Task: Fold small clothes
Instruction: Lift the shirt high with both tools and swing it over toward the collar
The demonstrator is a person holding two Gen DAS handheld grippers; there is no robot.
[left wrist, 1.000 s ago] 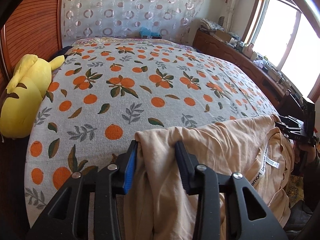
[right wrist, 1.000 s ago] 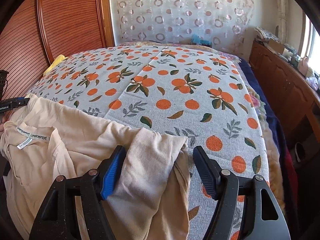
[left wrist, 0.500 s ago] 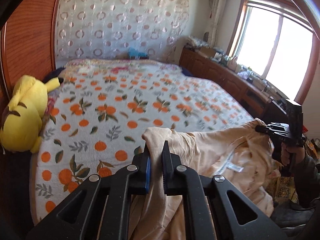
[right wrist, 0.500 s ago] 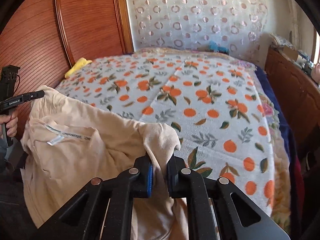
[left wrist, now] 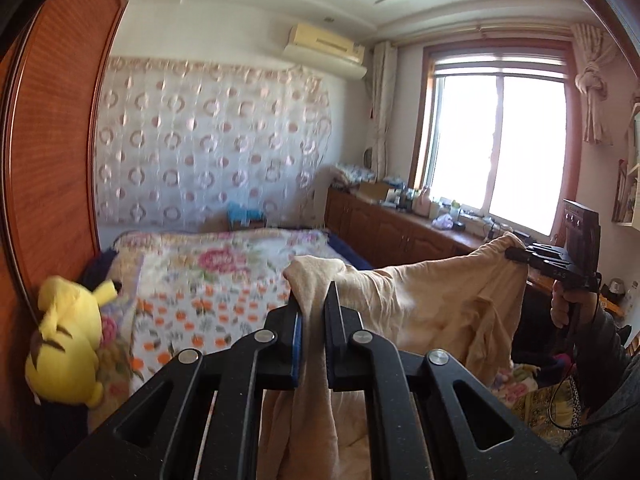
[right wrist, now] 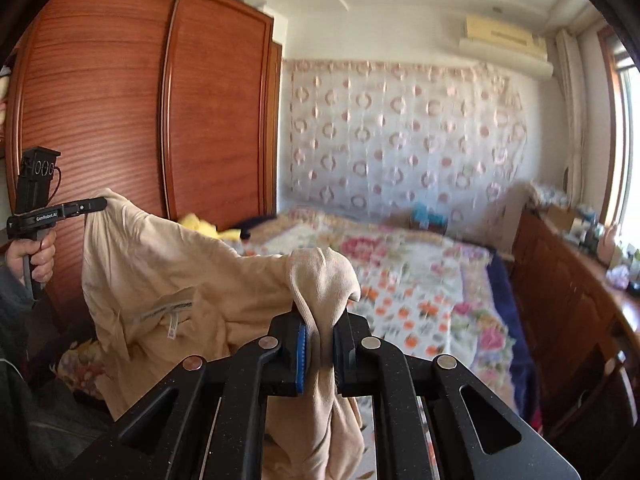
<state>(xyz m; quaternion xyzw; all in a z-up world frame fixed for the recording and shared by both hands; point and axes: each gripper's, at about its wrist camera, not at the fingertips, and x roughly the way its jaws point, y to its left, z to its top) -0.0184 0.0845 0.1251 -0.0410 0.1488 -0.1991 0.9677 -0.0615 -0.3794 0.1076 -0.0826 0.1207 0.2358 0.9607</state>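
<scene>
Two black two-finger grippers each pinch a bunched corner of one pale beige cotton garment (left wrist: 420, 304), which hangs in the air between them, above the near end of the bed. Left gripper (left wrist: 313, 320) has its blue-padded jaws clamped tight on a wad of cloth; right gripper (right wrist: 320, 332) likewise, pads pressed on a ribbed fold. In the left wrist view the right gripper shows at the far side with fabric caught in its tips, a hand on its grip. Garment sags in the middle, wrinkled, neck label (right wrist: 172, 322) visible on the inside, lower part drooping out of frame. White bedspread with orange fruit print (left wrist: 200, 300) lies beyond and below, a floral quilt further back, yellow plush toy (left wrist: 68, 336) at the left edge by the reddish wooden wardrobe (right wrist: 120, 100). Background blurred. Progress judgement: early stage, garment only picked up and spread between the two holds, no crease made, nothing flat yet. Left to do, as I read it: lay it out smooth on the bedspread, fold sides or sleeves in, fold in half, set aside. No folded pieces visible anywhere, so likely none finished, though part of the bed is hidden.
</scene>
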